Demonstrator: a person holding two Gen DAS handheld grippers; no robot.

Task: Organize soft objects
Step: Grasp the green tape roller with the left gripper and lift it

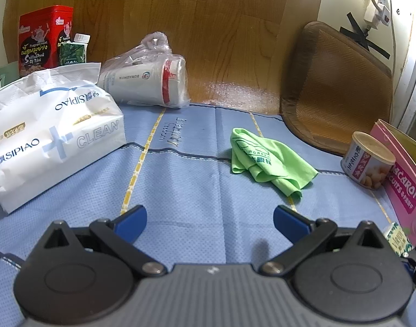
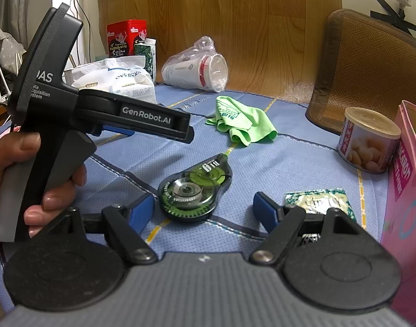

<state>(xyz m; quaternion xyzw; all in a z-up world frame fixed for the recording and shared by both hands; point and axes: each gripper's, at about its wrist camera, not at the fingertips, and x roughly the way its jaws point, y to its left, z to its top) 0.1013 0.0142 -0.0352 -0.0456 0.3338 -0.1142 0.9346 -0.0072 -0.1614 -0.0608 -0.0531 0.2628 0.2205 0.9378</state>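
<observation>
Both tools are hanging released, jaws spread, nothing between them: the left gripper (image 1: 210, 224) is hovering low over the blue quilted mat (image 1: 180, 190), the right gripper (image 2: 204, 209) is doing the same a little farther back. The crumpled lime-green microfibre cloth (image 1: 268, 160) — the likeliest soft target — is lying loose on the mat ahead of the left gripper and to its right, apart from everything else.

Risks, as a judgement: the cloth is thin and bunched, so a shallow pinch is probably catching only one fold and dragging rather than lifting; a deep one could snag the mat under it. The white plastic-wrapped tissue pack (image 1: 52, 136) is bulky and slick, likely slipping out of a narrow bite.

Clutter: a green-and-black correction tape dispenser (image 2: 194, 188) is sitting right between the right gripper's fingers and the cloth, in the way of a straight reach from that side. A small green-patterned foil sachet (image 2: 317, 200) is lying just beside the right finger. A round tin with a pink label (image 1: 368, 160) and a pink cardboard box (image 1: 404, 188) are crowding the right edge — a wide swing could knock the tin. Bagged white paper cups (image 1: 150, 81) are lying on their side behind, well clear.
</observation>
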